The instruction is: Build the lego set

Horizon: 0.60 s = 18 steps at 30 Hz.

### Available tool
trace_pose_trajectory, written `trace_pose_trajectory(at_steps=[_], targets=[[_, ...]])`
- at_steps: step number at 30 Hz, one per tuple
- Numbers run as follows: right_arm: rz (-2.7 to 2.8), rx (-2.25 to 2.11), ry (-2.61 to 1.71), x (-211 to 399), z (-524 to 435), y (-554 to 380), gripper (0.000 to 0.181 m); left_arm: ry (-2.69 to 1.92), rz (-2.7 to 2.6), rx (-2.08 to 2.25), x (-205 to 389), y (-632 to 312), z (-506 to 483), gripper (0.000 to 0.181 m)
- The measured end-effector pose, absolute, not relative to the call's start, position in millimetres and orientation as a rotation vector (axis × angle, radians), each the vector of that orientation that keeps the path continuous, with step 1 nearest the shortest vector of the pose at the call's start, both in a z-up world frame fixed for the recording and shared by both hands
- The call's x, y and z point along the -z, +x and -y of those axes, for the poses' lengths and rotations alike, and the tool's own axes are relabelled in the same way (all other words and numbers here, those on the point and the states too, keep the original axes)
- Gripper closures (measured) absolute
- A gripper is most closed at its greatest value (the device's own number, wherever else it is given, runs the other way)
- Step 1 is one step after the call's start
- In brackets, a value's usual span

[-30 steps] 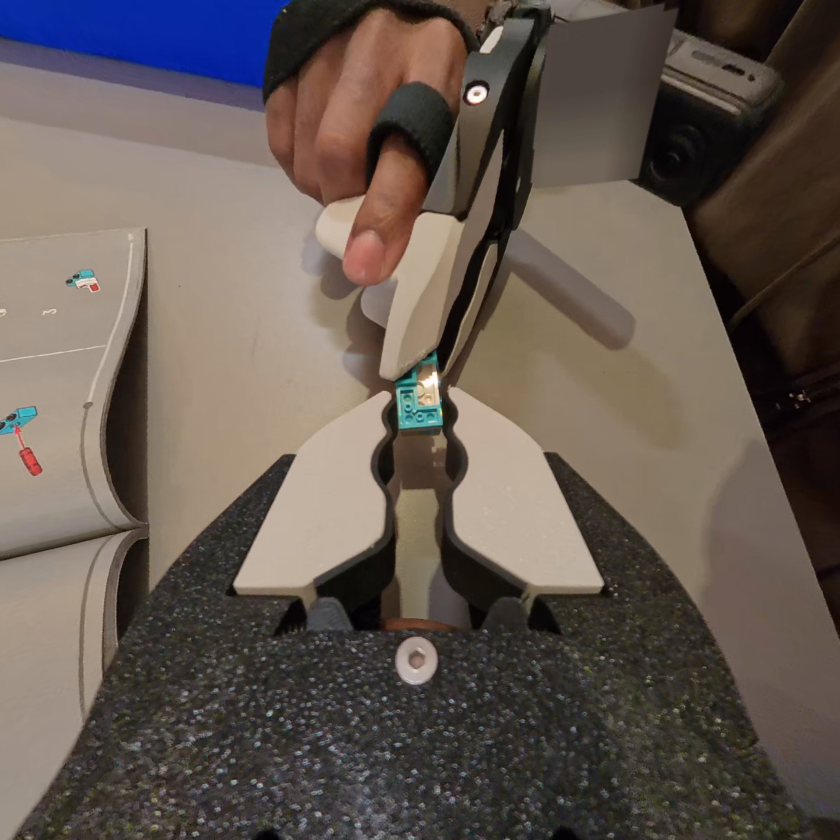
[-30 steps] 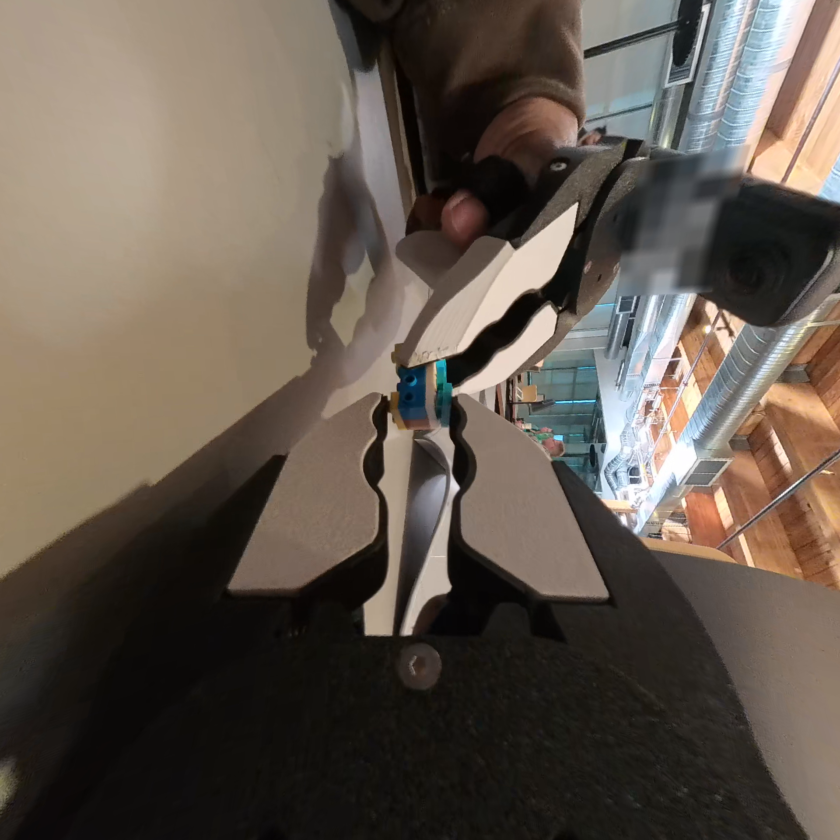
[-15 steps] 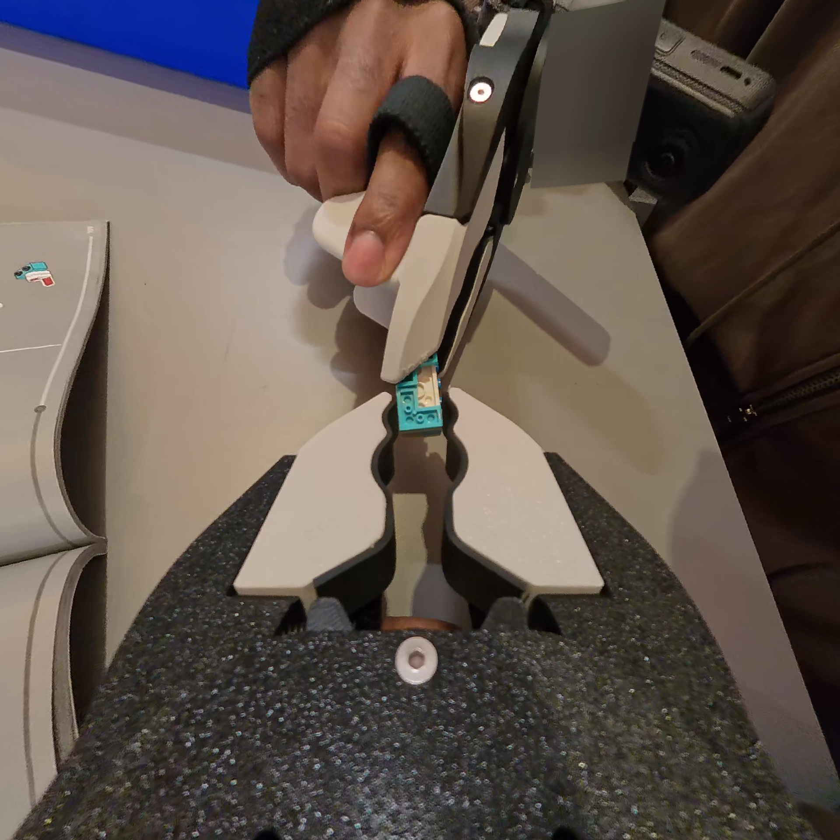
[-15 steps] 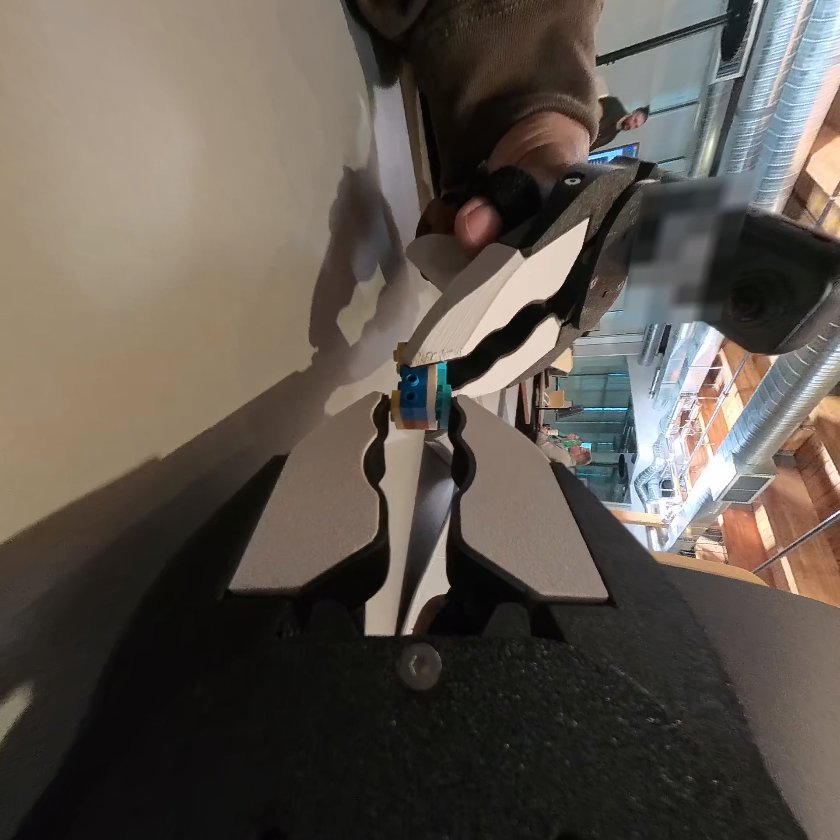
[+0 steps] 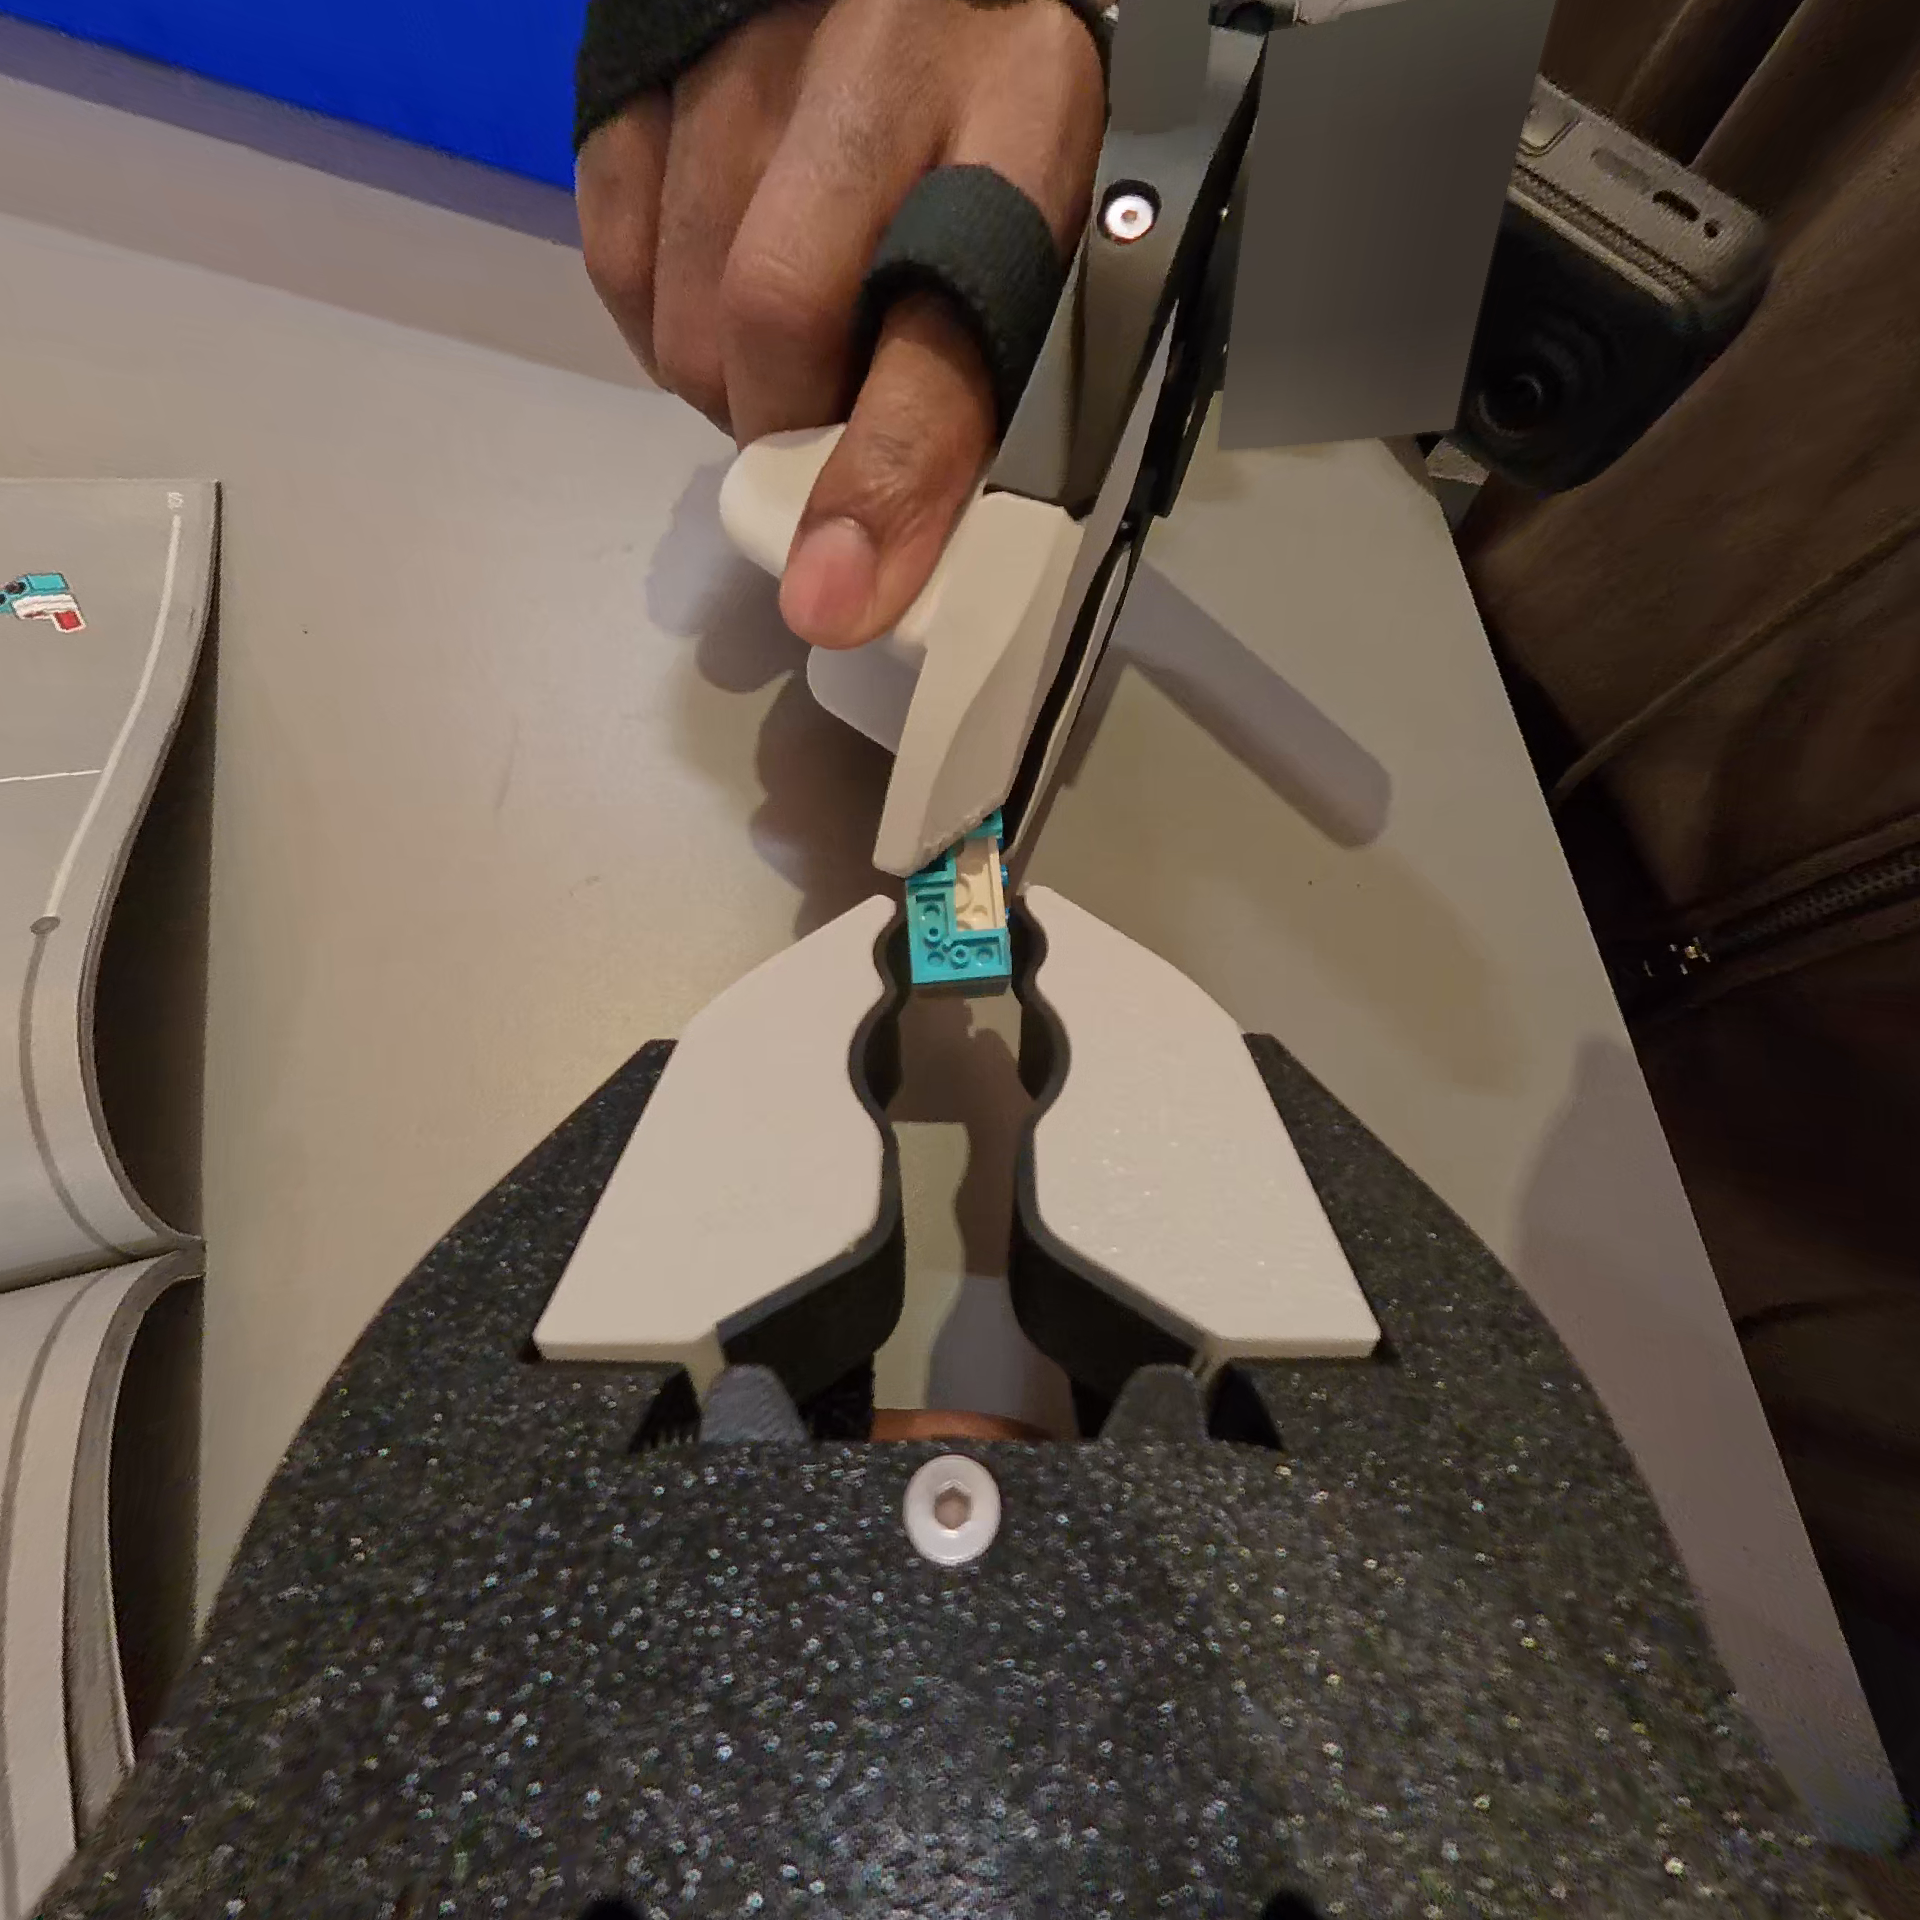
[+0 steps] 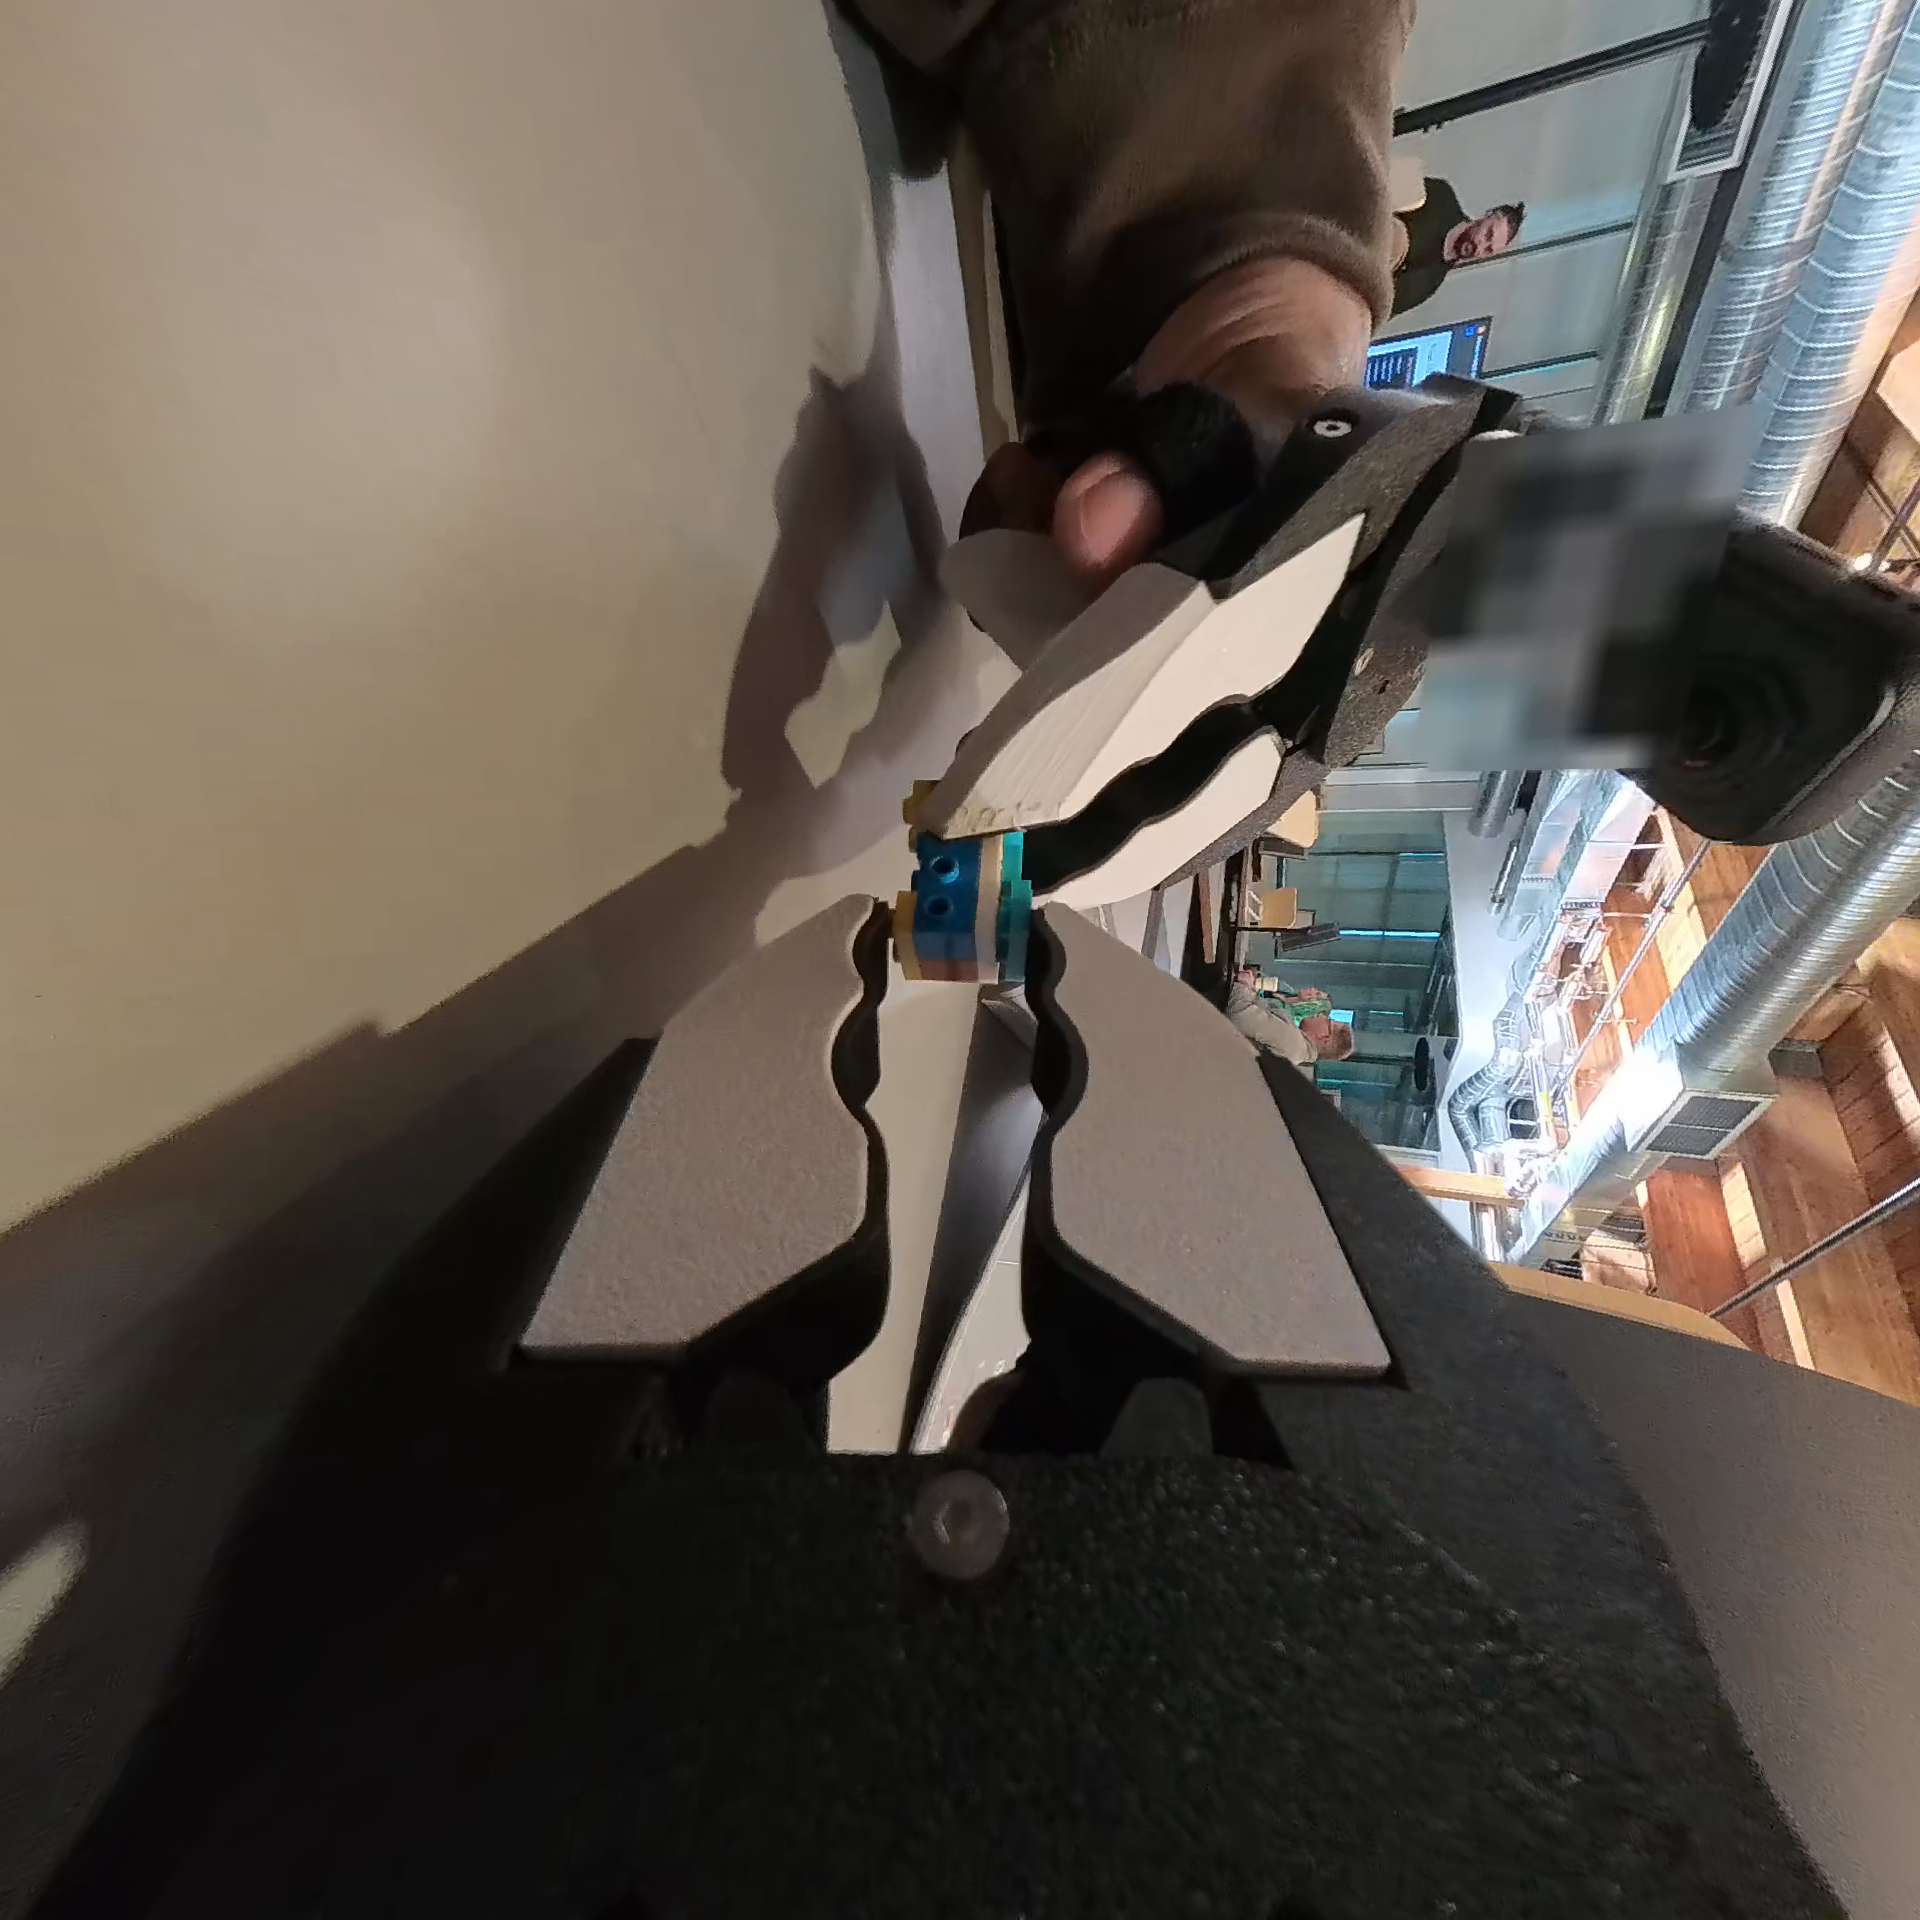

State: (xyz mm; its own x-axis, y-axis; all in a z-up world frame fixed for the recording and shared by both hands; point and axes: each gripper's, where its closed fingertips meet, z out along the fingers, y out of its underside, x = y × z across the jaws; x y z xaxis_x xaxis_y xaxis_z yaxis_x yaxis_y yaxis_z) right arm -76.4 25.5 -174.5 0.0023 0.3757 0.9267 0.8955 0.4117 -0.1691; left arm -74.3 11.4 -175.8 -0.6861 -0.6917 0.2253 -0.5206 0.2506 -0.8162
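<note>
A small lego assembly (image 5: 958, 928) of teal, cream and blue bricks is held above the table between both grippers. In the left wrist view my left gripper (image 5: 958, 935) is shut on its teal underside. My right gripper (image 5: 971, 842) comes down from above and is shut on the same assembly. In the right wrist view my right gripper (image 6: 961, 935) grips the assembly (image 6: 956, 920), which shows blue, tan and teal layers. The left gripper (image 6: 997, 831) clamps its far end from the upper right.
An open instruction booklet (image 5: 94, 883) lies at the left on the grey table (image 5: 468, 675). The table's right edge (image 5: 1538, 831) runs close by, with a person's brown jacket (image 5: 1745, 727) beyond it. A hand (image 5: 831, 260) holds the right gripper. Left and right tips are no more than a few centimetres apart.
Both grippers, still clamped on the assembly, have shifted slightly toward the table's right edge. The booklet sits farther left in the left wrist view. The grip is unchanged.
</note>
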Motion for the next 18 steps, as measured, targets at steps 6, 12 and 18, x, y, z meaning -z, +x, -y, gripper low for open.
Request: trace_pose_trajectory(at_steps=[6, 12, 18], targets=[[1.583, 0.608, -1.163, 174.0, -26.2, -75.9, 0.156, -1.152, -2.329, 1.422, 174.9, -73.8, -11.6, 0.163], [1.573, 0.659, -1.170, 173.5, -28.8, -73.5, 0.156, -1.184, -2.303, 1.444, 174.5, -71.7, -13.5, 0.163], [1.562, 0.693, -1.171, 172.2, -30.5, -70.1, 0.157, -1.213, -2.271, 1.478, 173.9, -69.0, -14.6, 0.163]])
